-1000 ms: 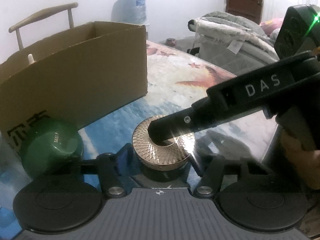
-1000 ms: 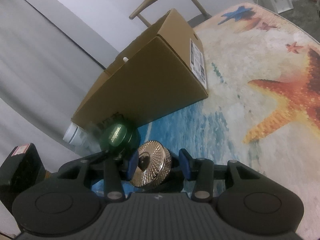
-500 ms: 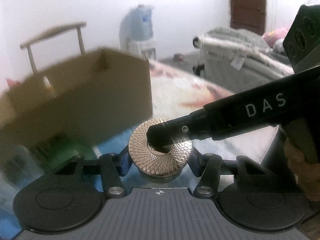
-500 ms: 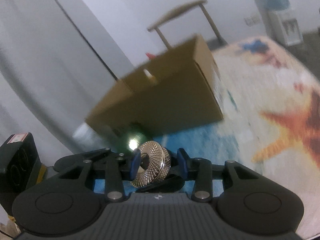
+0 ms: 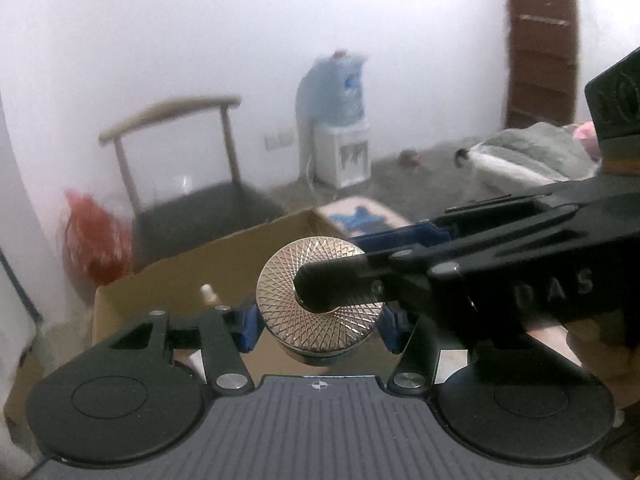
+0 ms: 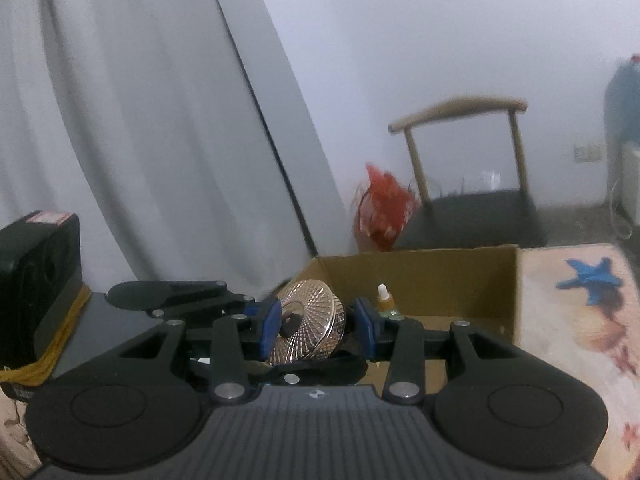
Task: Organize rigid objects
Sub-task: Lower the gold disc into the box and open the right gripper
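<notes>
Both grippers are clamped on the same part. Left gripper (image 5: 318, 326) is closed partway, blue pads pressed on opposite edges of the metal disc (image 5: 320, 320); patterned face is turned up toward that camera. Right gripper (image 6: 316, 322) is also closed partway, pads set on the disc's two flat faces, so the disc (image 6: 310, 326) is seen nearly edge-on and tilted in the right wrist view. In the left wrist view one right-gripper finger (image 5: 340, 290) is laid across the disc's centre. Disc is held clear of any surface, in front of and above the near edge of the box.

Rest of scene, largest first:
- Grey curtain (image 6: 120, 120) is seen filling the left of the right wrist view.
- Cardboard box (image 5: 180, 280) is open-topped, just beyond the grippers, seated on the table. Inside it a small dropper bottle (image 6: 386, 302) is stood upright, white tip up.
- Table cover (image 6: 580, 320) is printed with starfish; bare area is seen to the right of the box.
- Wooden chair (image 5: 188, 176) with dark seat is placed behind the box, against the wall.
- Water dispenser (image 5: 340, 120) with blue jug is stood against the far wall.
- Red bag (image 6: 384, 208) is seen on the floor beside the chair.

Frames are blurred; finer detail can't be told.
</notes>
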Demonstrator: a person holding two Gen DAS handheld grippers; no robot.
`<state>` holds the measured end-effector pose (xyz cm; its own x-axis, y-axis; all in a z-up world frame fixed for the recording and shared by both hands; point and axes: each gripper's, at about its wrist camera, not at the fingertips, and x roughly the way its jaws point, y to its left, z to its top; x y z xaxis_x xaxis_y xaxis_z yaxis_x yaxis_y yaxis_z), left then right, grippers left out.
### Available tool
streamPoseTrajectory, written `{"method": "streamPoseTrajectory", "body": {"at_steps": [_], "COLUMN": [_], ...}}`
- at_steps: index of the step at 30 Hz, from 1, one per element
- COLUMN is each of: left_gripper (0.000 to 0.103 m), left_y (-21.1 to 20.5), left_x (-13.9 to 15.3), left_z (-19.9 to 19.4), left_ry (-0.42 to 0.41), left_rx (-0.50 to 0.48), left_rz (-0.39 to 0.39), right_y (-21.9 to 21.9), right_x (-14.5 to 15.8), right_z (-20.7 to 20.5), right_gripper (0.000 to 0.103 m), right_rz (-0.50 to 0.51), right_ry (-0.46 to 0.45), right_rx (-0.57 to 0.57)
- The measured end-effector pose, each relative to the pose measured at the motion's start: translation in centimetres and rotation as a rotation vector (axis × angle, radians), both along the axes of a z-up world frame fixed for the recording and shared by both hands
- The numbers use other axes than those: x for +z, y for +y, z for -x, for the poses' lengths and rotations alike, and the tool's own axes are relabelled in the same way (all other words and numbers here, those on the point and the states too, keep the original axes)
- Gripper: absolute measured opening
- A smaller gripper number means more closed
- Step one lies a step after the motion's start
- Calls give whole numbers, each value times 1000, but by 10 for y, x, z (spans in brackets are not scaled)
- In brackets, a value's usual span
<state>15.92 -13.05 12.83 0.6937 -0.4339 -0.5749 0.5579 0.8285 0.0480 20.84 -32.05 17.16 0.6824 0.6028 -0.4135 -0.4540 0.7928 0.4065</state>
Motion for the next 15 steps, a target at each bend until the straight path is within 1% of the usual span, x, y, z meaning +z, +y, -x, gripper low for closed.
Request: {"method": "streamPoseTrajectory", "body": {"at_steps": [1,3,4,6,8,11,14,15], "left_gripper": [56,56,56,56,56,56,56,56], "left_y": [1,4,6,10,8,8,4,6], "left_x": [-2,-11,-17,-31,-48,-64,-77,-78], "left_z": [-14,-46,-57,-85,-104,-123,-135,-138], "left_ry": [38,141,183,294,380,463,524,536], "left_rx": [10,32,40,58,77,99,112,115], "left_rz": [-3,-1,1,9,3,-22,-43,-46], "right_y": [2,6,8,11,13,15,13,11], "right_x": [-2,-8,-14,-30,-44,-66,-84,-88], "right_z": [-18,-50,-68,-98,-118,-140,-156,-154], "right_gripper": [44,44,44,43,43,43,43,43], "right_rz": [3,13,19,22,22,32,35,32], "right_ry": [36,111,158,253,334,420,487,503], "right_rx": [10,30,43,60,69,76,87,94]}}
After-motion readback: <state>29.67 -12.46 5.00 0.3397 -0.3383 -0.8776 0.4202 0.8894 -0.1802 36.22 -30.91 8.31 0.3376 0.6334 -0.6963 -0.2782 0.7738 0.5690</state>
